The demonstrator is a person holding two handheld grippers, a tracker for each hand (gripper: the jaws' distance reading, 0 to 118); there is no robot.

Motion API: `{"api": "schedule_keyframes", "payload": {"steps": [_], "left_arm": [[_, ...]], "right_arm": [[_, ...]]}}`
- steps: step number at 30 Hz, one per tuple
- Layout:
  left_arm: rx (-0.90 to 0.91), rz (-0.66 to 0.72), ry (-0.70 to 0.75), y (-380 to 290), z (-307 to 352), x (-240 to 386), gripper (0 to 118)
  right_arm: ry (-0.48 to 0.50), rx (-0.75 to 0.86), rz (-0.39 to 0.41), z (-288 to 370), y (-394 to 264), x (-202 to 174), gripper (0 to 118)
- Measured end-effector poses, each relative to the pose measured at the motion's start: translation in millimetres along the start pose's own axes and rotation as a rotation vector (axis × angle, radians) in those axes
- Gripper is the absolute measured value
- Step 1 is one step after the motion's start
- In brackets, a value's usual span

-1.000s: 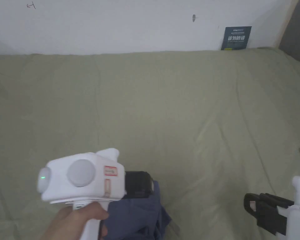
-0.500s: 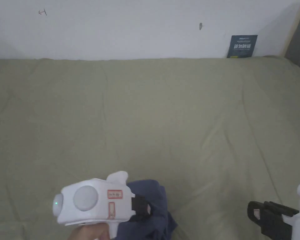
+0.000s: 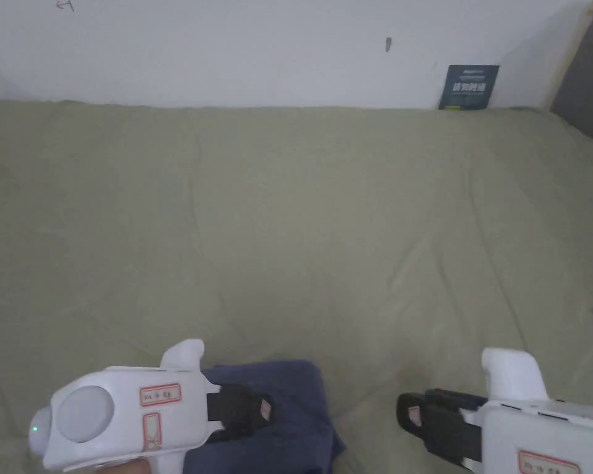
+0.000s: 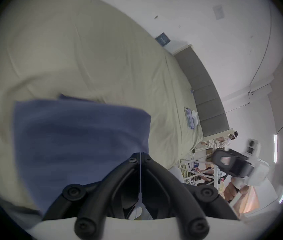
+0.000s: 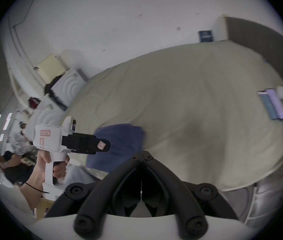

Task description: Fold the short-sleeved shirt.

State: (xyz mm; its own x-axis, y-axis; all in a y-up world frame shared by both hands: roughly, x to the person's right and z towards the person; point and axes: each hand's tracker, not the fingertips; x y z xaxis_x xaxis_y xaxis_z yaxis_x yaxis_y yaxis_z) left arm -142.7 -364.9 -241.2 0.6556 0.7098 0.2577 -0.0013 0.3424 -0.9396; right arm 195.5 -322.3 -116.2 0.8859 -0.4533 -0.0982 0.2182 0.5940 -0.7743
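In the head view, your left gripper [image 3: 261,408] hangs over the bunched blue shirt [image 3: 289,401] at the near edge of the olive bedsheet [image 3: 326,228]; the heap is too crumpled to tell a long axis. Your right gripper [image 3: 409,415] has come further into frame than a second ago, well right of the shirt.

In the left gripper view, the jaws meet with nothing between them, and the shirt [image 4: 78,134] spreads just beyond the tips.

In the right gripper view, the jaws are closed on nothing. The shirt [image 5: 120,141] lies ahead, your left gripper [image 5: 102,146] over it. A grey headboard [image 5: 258,36] meets the white wall [image 5: 120,18].
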Motion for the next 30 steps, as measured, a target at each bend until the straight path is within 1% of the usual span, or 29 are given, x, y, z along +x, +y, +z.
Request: {"api": "schedule_keyframes", "payload": {"steps": [3, 5, 6, 8, 10, 11, 13, 14, 15, 16, 17, 18, 19, 20, 21, 22, 23, 25, 27, 28, 30], "left_arm": [[0.065, -0.014, 0.069, 0.5, 44.7, -13.7, 0], [0.069, 0.004, 0.111, -1.3, 64.8, -30.7, 0], [0.077, 0.013, 0.147, -1.4, 69.7, -39.4, 0], [0.082, 0.045, 0.219, -3.3, 78.9, -59.8, 0], [0.081, 0.084, 0.249, -5.5, 83.4, -79.0, 0], [0.074, 0.090, 0.241, -5.9, 85.0, -88.2, 0], [0.047, 0.113, 0.219, -6.4, 84.4, -104.0, 0], [0.033, 0.117, 0.220, -6.6, 81.4, -108.6, 1], [0.027, 0.114, 0.223, -8.1, 79.0, -112.2, 2], [0.013, 0.104, 0.202, -9.4, 76.8, -116.1, 2], [-0.011, 0.099, 0.143, -9.6, 73.4, -120.3, 4], [-0.025, 0.106, 0.087, -9.7, 69.1, -122.4, 5], [-0.039, 0.108, 0.014, -9.1, 64.3, -126.0, 10], [-0.047, 0.109, -0.060, -8.7, 59.1, -129.0, 39], [-0.057, 0.103, -0.092, -7.9, 50.7, -129.6, 81], [-0.071, 0.101, -0.088, -7.7, 40.6, -129.0, 115], [-0.069, 0.093, -0.114, -8.9, 36.3, -129.5, 118], [-0.059, 0.070, -0.168, -3.0, 24.3, -128.9, 118], [-0.044, 0.076, -0.225, 1.1, 11.8, -128.6, 118], [-0.027, 0.099, -0.269, 3.9, 5.4, -130.3, 118], [-0.050, 0.153, -0.353, 6.3, -12.7, -138.6, 118]], "right_arm": [[0.167, -0.100, -0.047, -59.7, 10.2, -3.3, 0], [0.309, -0.182, -0.101, -101.4, 13.4, -0.7, 0], [0.352, -0.221, -0.123, -118.9, 12.5, 1.5, 0], [0.448, -0.284, -0.207, -151.9, 6.5, 13.0, 0], [0.536, -0.340, -0.294, -178.1, -4.3, 30.5, 0], [0.556, -0.377, -0.328, -188.8, -11.8, 41.2, 0], [0.517, -0.398, -0.395, -201.7, -25.7, 57.4, 0], [0.585, -0.378, -0.448, -202.5, -29.8, 65.6, 0], [0.641, -0.352, -0.523, -198.8, -32.4, 70.3, 0], [0.643, -0.333, -0.558, -197.6, -33.0, 73.9, 0], [0.634, -0.324, -0.560, -197.5, -33.0, 75.8, 0], [0.628, -0.336, -0.540, -198.5, -32.7, 77.2, 0], [0.631, -0.336, -0.539, -196.0, -34.1, 77.1, 1], [0.638, -0.338, -0.546, -196.7, -34.1, 77.0, 1], [0.634, -0.341, -0.548, -196.4, -33.5, 76.2, 1], [0.628, -0.342, -0.545, -195.1, -32.1, 72.8, 1], [0.624, -0.342, -0.540, -193.7, -31.3, 69.0, 0], [0.617, -0.345, -0.535, -193.5, -31.7, 68.7, 0], [0.618, -0.345, -0.545, -194.4, -32.4, 70.3, 0], [0.620, -0.344, -0.552, -194.2, -32.9, 70.2, 1], [0.620, -0.341, -0.553, -194.0, -33.7, 69.6, 0]]}}
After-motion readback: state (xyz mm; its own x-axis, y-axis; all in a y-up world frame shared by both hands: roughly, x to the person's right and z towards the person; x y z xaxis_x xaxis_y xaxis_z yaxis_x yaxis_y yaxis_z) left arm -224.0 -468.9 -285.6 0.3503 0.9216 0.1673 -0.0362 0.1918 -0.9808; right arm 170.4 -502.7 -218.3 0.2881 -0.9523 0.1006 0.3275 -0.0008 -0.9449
